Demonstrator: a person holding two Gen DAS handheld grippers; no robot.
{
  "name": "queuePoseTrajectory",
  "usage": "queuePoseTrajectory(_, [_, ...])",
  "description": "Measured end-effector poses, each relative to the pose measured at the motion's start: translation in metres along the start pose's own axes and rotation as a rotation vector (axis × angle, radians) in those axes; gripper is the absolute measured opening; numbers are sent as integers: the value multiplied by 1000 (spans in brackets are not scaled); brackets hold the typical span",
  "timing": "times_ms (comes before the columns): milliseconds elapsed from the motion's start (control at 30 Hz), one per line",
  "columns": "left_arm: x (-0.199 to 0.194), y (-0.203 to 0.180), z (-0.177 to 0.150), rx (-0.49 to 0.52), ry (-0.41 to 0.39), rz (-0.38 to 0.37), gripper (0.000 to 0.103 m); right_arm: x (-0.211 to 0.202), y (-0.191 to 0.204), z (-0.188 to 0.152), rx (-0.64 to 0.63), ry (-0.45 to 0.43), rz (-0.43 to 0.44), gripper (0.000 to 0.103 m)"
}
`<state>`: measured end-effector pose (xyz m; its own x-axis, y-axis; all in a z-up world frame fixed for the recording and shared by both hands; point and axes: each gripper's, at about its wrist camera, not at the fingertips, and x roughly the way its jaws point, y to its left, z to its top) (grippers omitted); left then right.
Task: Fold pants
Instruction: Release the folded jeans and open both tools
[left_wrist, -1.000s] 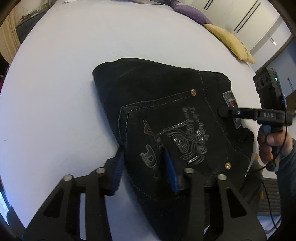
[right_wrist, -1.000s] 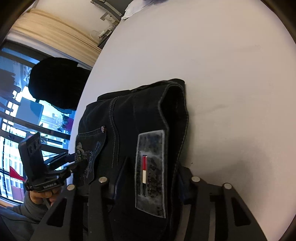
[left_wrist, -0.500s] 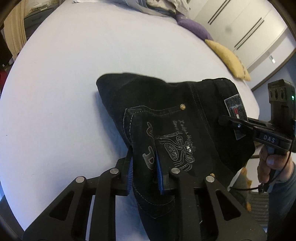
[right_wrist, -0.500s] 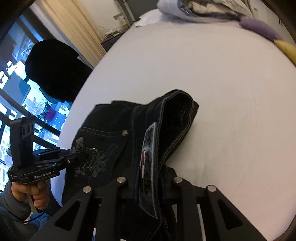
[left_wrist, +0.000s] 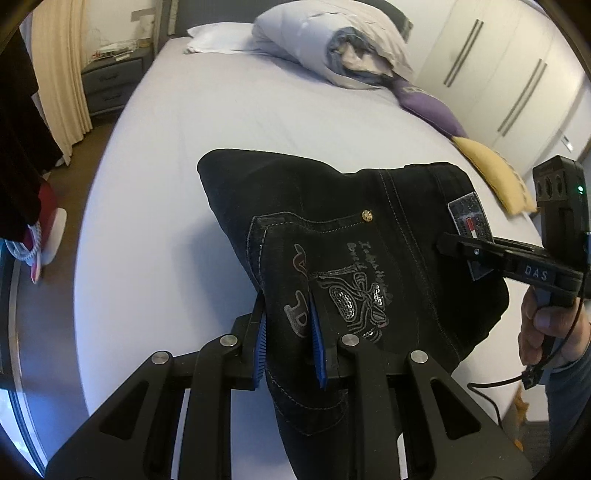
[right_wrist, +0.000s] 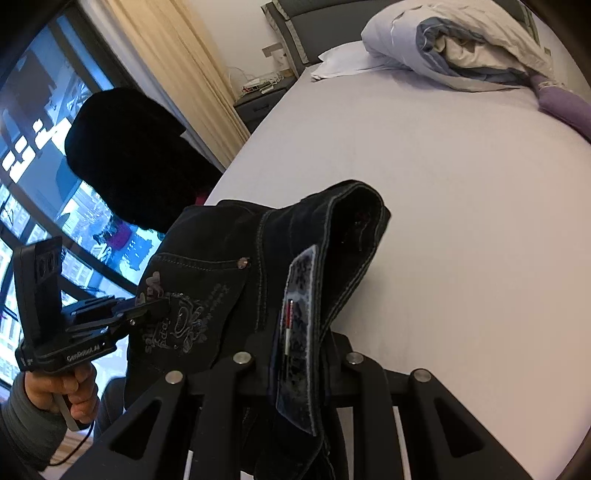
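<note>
The bed (left_wrist: 258, 122) lies bare from nine to twelve o'clock; the rolled duvet (left_wrist: 332, 40) blocks at twelve, cushions (left_wrist: 491, 170) crowd two o'clock.

The bottom of the black pants (left_wrist: 332, 236) runs off the picture's lower edge. The silver writing on the back pocket (left_wrist: 373, 254) is too small to read.

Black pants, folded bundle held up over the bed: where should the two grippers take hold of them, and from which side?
At the near edge of the black pants, from the person's side. The left gripper pinches the embroidered back pocket and the right gripper the waistband beside the brand patch. Those stitched layers look firm, and the spacing likely keeps the fold together.
</note>
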<state>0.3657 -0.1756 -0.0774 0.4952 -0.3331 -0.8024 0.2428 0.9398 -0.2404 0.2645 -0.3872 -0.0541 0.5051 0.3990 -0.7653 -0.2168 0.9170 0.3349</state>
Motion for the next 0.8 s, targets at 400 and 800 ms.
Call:
queuePoseTrajectory(400, [94,30,21,10,43,11,29,87,-81,1,245,55,120,36])
queuePoseTrajectory(800, [9,17,1,26,-279,209,85,-3,-36,-27,138,-146,-110,78])
